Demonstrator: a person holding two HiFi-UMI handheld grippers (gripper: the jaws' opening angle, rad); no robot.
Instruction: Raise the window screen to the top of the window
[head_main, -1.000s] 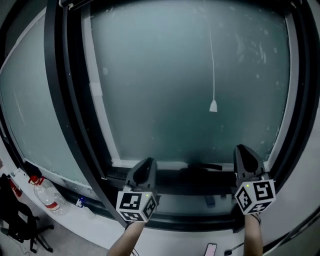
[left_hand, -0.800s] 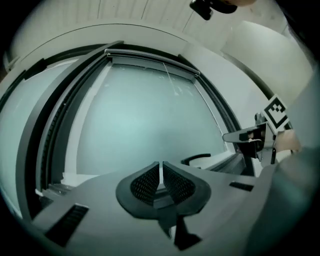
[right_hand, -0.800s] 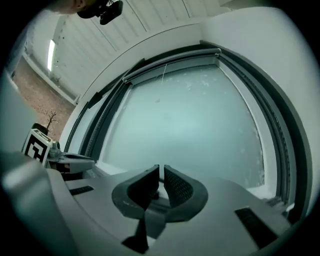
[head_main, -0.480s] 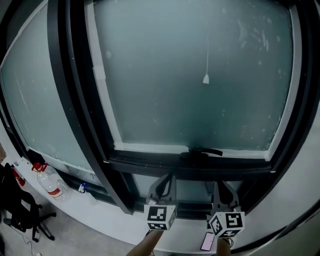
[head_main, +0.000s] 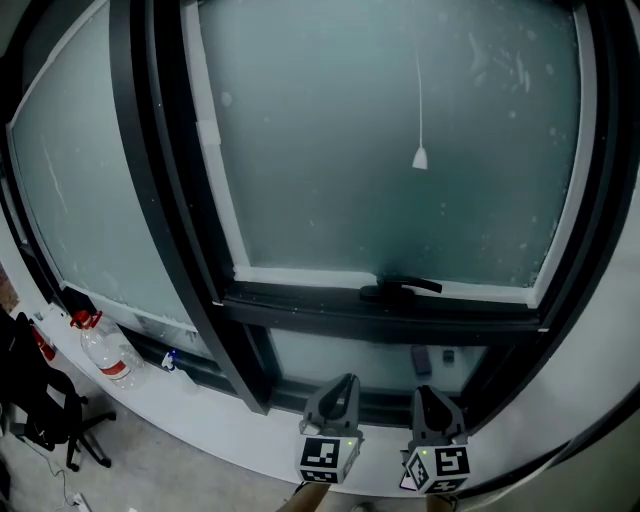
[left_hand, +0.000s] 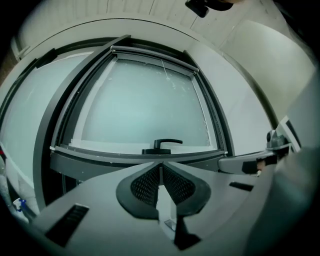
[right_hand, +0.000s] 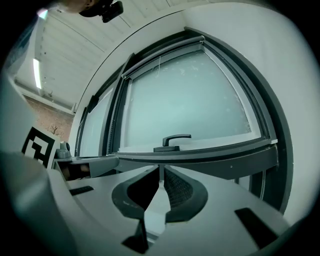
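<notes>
Head view takes the black window handle (head_main: 400, 290) on the lower sash rail as its mark. Far to its left and lower, a black chair (head_main: 35, 415) stands on the floor, and a clear water bottle (head_main: 103, 355) with a red cap rests on the sill. Below the handle and slightly left, the left gripper (head_main: 343, 385) points up at the window; in the left gripper view (left_hand: 160, 167) its mesh pads are pressed together with nothing between them. Just right of it, below the handle, the right gripper (head_main: 425, 395) is apart from the frame; in the right gripper view (right_hand: 161, 170) its pads likewise meet and pinch nothing. Above the handle hangs a thin pull cord ending in a white bell-shaped knob (head_main: 420, 158). The window screen (left_hand: 152, 59) sits gathered in its bar along the top of the window, high above the handle, seen in the left gripper view
</notes>
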